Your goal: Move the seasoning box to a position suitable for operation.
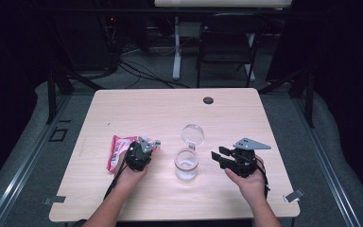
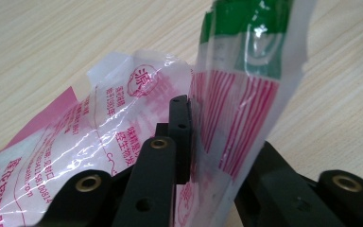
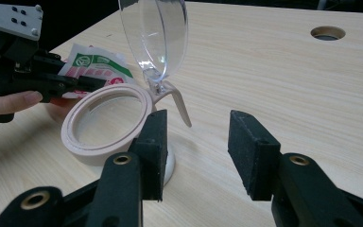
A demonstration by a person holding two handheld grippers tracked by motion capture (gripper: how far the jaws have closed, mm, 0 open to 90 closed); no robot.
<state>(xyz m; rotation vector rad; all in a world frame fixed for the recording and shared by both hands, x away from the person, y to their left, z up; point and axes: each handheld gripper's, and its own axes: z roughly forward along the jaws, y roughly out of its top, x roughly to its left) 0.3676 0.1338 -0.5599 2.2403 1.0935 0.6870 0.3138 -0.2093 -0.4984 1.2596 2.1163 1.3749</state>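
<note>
Left tool clamps the pink sachet left of the jar | right tool gapes, empty, beside it | risk: thin film slips, or I knock the hinged lid.

A pale wood table stands on grey floor in a dim room, a round cable hole near its far edge. Beyond it, a black chair, a white desk leg and loose cables sit against darkness.

Lab: black curtains, floor cables, folding chair
</note>
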